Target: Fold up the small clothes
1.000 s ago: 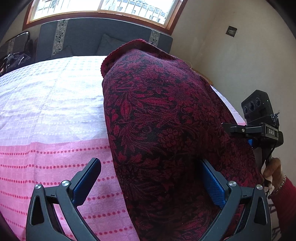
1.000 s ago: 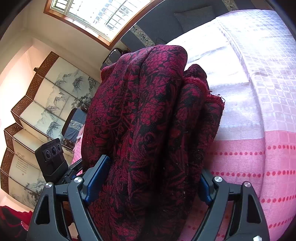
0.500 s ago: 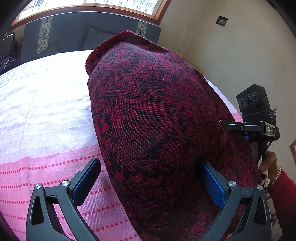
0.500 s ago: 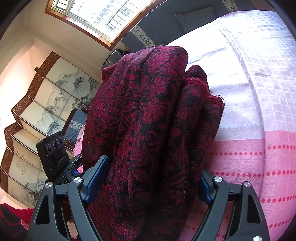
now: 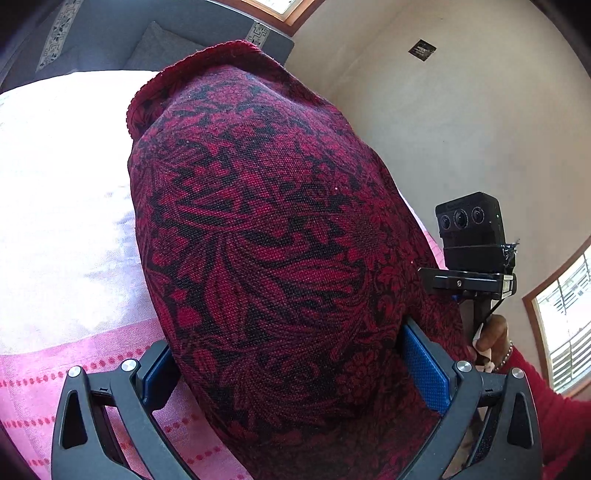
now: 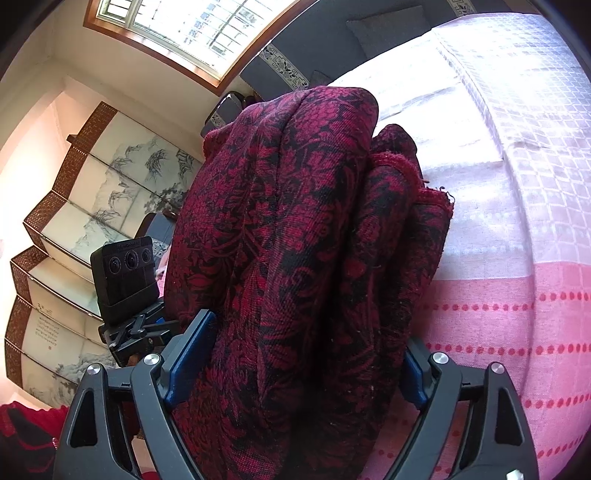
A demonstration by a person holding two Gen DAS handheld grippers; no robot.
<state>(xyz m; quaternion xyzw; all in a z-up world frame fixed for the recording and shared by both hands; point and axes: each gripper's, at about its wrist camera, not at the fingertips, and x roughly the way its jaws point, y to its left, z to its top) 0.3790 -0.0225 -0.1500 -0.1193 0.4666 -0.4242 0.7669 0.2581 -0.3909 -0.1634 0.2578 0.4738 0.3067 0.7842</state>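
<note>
Let the opening right gripper (image 6: 295, 373) clear the folded red garment (image 6: 295, 236) on the pink bedspread (image 6: 517, 332) (thick bundle between both jaws) while the wide-spread left gripper (image 5: 291, 365) steadies it.

Garment (image 5: 280, 251): deep crimson with a black floral and leaf weave; plain crimson ribbed hem. Bedspread (image 6: 517, 302): pink checked weave crossed by rows of darker pink-red dots nearest the cameras, paling to white-lilac checks farther off. Left gripper (image 5: 291, 369) and right gripper (image 6: 295, 365): black frames, blue textured pads, silver screws. Headboard (image 5: 110, 26): grey-blue with pale panels of dark ornament. Folding screen (image 6: 92, 206): off-white panels with grey ink landscapes, brown lattice borders. Walls (image 5: 461, 122): beige. Sleeve (image 5: 546, 402): red.
</note>
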